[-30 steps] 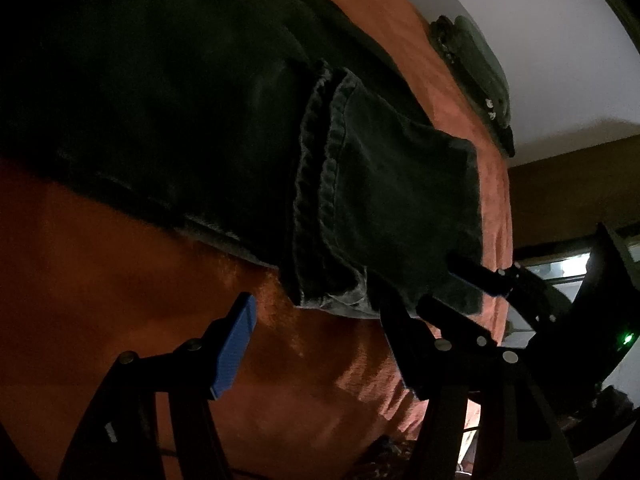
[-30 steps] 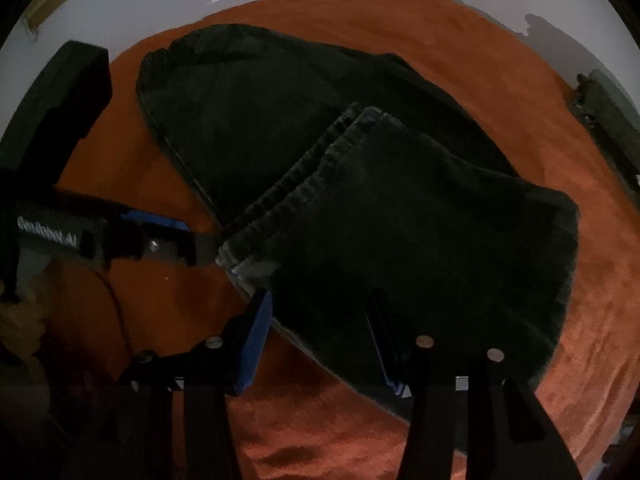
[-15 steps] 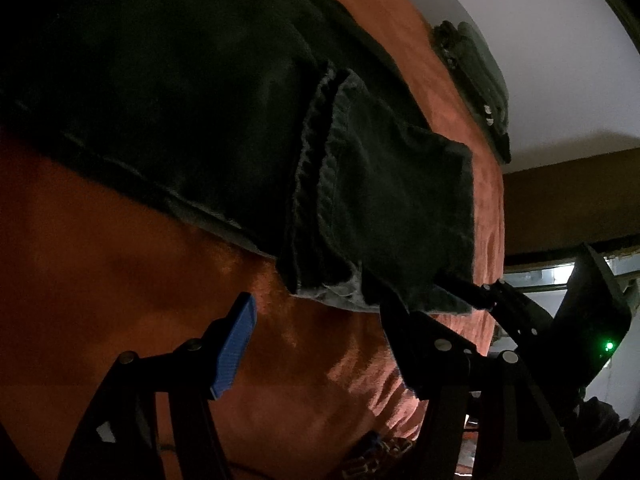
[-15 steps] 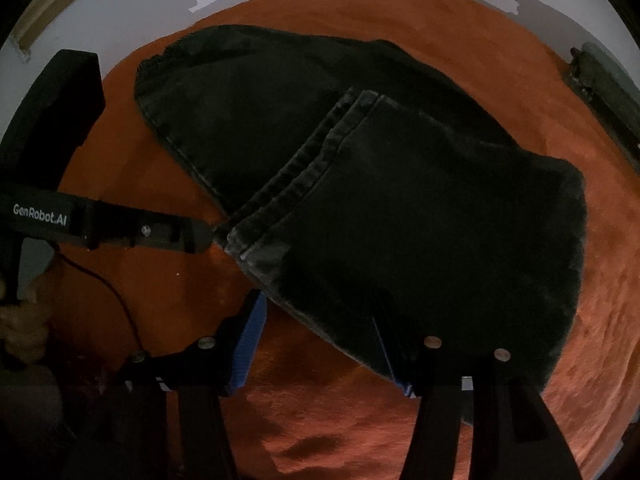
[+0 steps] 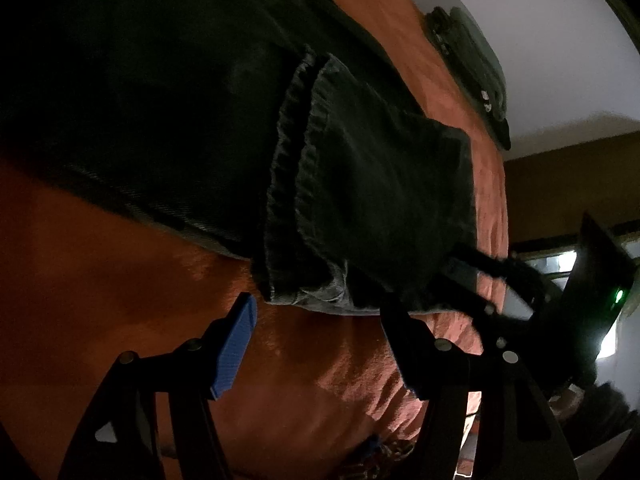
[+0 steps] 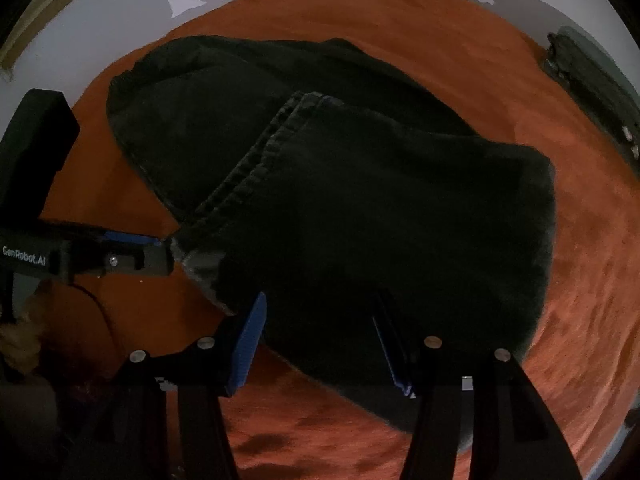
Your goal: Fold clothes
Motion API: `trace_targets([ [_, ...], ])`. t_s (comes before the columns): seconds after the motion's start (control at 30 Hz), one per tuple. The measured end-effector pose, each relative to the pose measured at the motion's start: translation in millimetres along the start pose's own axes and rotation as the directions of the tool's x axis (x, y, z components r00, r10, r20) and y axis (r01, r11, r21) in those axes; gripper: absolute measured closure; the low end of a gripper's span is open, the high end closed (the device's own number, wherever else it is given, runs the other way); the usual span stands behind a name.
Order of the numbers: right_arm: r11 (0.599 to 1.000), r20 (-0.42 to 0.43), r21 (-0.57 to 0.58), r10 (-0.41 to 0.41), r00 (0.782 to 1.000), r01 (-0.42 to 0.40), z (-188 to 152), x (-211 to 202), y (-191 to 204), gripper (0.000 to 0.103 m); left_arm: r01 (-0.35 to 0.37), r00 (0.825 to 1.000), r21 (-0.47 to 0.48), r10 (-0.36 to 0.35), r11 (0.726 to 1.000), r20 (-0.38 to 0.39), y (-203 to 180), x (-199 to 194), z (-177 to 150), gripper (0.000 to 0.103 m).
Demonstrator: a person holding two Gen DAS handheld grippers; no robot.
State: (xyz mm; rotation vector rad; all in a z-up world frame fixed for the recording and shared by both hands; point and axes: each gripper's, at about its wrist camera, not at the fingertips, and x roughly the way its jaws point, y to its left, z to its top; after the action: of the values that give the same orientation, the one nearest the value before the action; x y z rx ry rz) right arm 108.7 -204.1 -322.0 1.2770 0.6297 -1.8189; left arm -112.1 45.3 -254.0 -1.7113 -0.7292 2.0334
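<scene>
Dark trousers (image 5: pixel 180 100) lie folded on an orange blanket (image 5: pixel 100 280), the leg ends doubled back over the upper part. My left gripper (image 5: pixel 320 344) is open, and the stitched hem corner (image 5: pixel 304 292) sits just beyond its fingertips. In the right wrist view the same trousers (image 6: pixel 380 208) fill the middle. My right gripper (image 6: pixel 320 346) is open, its blue pads (image 6: pixel 248 340) straddling the near edge of the folded leg. The left gripper (image 6: pixel 140 252) comes in from the left and its tip meets the hem corner (image 6: pixel 192 256).
A second dark green folded garment (image 5: pixel 472 68) lies at the blanket's far edge, also visible as the green garment (image 6: pixel 592 80) at the upper right. A pale wall (image 5: pixel 540 20) rises behind the blanket. Bare orange blanket (image 6: pixel 580 300) lies to the right of the trousers.
The right gripper has edged forward so the folded leg now lies between its open fingers. The left gripper has stayed at the hem corner, still open.
</scene>
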Motion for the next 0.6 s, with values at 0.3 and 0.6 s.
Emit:
trace_targets([
  [0.3,0.986,-0.082,-0.108,0.117,0.990,-0.125,62.6,19.3,-20.0,0.042,0.044,0.998,-0.062,-0.047,0.997,-0.036,14.2,7.3,0.5,0.036],
  [0.6,0.963,-0.138,-0.147,0.206,0.969,-0.226,98.2,43.4,-22.0,0.029,0.092,0.996,-0.162,-0.090,0.982,0.016,39.0,0.4,4.3,0.034],
])
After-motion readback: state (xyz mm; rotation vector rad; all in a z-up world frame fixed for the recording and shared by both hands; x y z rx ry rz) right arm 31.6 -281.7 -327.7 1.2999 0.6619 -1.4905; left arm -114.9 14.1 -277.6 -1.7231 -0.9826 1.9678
